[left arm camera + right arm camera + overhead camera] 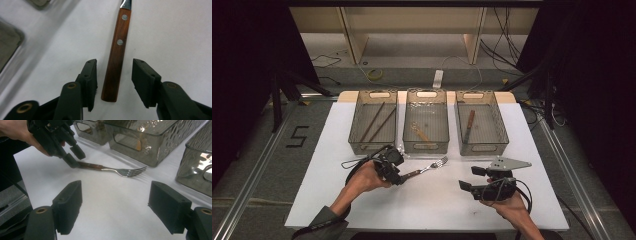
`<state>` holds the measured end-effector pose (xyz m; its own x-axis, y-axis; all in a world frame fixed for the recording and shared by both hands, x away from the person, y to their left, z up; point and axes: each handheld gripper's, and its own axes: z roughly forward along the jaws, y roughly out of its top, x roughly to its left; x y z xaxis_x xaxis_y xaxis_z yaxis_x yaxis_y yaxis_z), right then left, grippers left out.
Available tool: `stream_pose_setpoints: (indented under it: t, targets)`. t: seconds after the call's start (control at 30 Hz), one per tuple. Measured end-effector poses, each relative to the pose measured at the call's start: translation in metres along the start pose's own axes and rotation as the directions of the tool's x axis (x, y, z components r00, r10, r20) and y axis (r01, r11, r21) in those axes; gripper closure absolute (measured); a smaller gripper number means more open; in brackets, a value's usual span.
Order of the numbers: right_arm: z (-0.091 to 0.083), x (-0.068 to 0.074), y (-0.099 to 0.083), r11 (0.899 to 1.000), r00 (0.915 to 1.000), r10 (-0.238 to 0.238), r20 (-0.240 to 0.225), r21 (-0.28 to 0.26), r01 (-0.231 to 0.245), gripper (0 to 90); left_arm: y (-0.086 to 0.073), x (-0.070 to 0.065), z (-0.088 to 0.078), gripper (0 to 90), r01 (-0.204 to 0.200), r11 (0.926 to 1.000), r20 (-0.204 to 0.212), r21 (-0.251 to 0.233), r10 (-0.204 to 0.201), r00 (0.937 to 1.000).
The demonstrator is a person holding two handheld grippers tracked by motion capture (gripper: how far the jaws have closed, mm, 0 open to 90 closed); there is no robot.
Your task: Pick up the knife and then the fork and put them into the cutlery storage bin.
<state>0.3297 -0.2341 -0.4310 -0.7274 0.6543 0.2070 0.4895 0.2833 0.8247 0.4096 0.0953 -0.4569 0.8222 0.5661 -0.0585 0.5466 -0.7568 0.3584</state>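
Black right gripper (468, 178) nearest, jaws wide apart, empty. Left gripper (114, 82) parted around wooden-handled steel fork (428, 168), pads clear of handle; fork flat on white table (432, 210). Beyond, three smoked-plastic bins (426, 145).

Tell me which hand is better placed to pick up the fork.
Left. The left gripper already straddles the fork handle, pads not yet touching; the right gripper sits open, well short of it.
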Motion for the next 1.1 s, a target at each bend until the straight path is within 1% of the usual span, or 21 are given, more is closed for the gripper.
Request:
stream_pose_setpoints:
  t: [0.1,0.13,0.17,0.27,0.3,0.4,0.5,0.6,0.67,0.83,0.97,1.0,1.1]
  targets:
    - [0.0000,-0.0001,0.0000,1.000,1.0000,0.000,0.000,0.000,0.000,27.6,0.0010,-0.0013,0.0020,60.3,-0.014,0.9999,-0.009,0.001,0.014,0.9999]
    - [0.0000,-0.0002,0.0000,1.000,1.0000,0.000,0.000,0.000,0.000,27.6,0.0013,-0.0017,0.0027,61.5,-0.014,0.9999,-0.006,0.001,0.014,0.9999]
    - [0.0000,-0.0003,0.0000,1.000,1.0000,-0.001,0.000,-0.001,0.001,27.7,0.0015,-0.0024,0.0037,62.4,-0.011,0.9999,-0.008,-0.001,0.011,0.9999]
    - [-0.0002,-0.0003,0.0000,1.000,1.0000,0.000,-0.001,-0.001,0.000,27.8,0.0021,-0.0035,0.0066,64.2,-0.026,0.9996,-0.013,0.008,0.026,0.9996]
    - [-0.0001,-0.0003,0.0000,1.000,1.0000,0.000,-0.001,-0.001,0.000,27.8,0.0023,-0.0047,0.0080,65.0,-0.024,0.9996,-0.018,0.014,0.024,0.9996]
    - [-0.0001,-0.0002,0.0001,1.000,1.0000,0.000,-0.001,0.000,0.000,27.8,0.0026,-0.0066,0.0089,67.9,-0.033,0.9994,-0.031,0.008,0.034,0.9990]
    - [-0.0001,-0.0002,0.0001,1.000,1.0000,0.000,-0.001,-0.001,0.000,27.9,0.0027,-0.0071,0.0089,70.7,-0.033,0.9994,-0.028,0.008,0.033,0.9991]
    - [-0.0004,-0.0003,0.0002,1.000,1.0000,-0.003,-0.001,-0.003,0.003,27.9,0.0033,-0.0092,0.0087,73.3,-0.053,0.9985,-0.038,0.015,0.054,0.9979]
    - [-0.0003,-0.0003,0.0004,1.000,1.0000,-0.003,-0.001,-0.003,0.003,27.9,0.0035,-0.0101,0.0090,74.2,-0.057,0.9982,-0.041,0.015,0.058,0.9975]
    - [-0.0003,-0.0001,0.0006,1.000,1.0000,-0.005,-0.001,-0.005,0.005,27.9,0.0031,-0.0100,0.0088,74.8,-0.049,0.9988,-0.044,0.005,0.049,0.9978]
    - [-0.0008,0.0001,0.0009,1.000,1.0000,-0.004,-0.002,-0.006,0.004,28.1,0.0032,-0.0086,0.0070,74.9,-0.045,0.9990,-0.029,-0.005,0.045,0.9986]
    - [-0.0010,0.0002,0.0011,1.000,1.0000,-0.003,-0.003,-0.005,0.003,28.1,0.0033,-0.0084,0.0054,74.9,-0.037,0.9993,-0.015,-0.005,0.037,0.9992]
    - [-0.0011,0.0004,0.0013,1.000,1.0000,-0.005,-0.005,-0.005,0.005,28.1,0.0036,-0.0093,-0.0009,75.0,-0.025,0.9995,0.006,-0.017,0.025,0.9997]
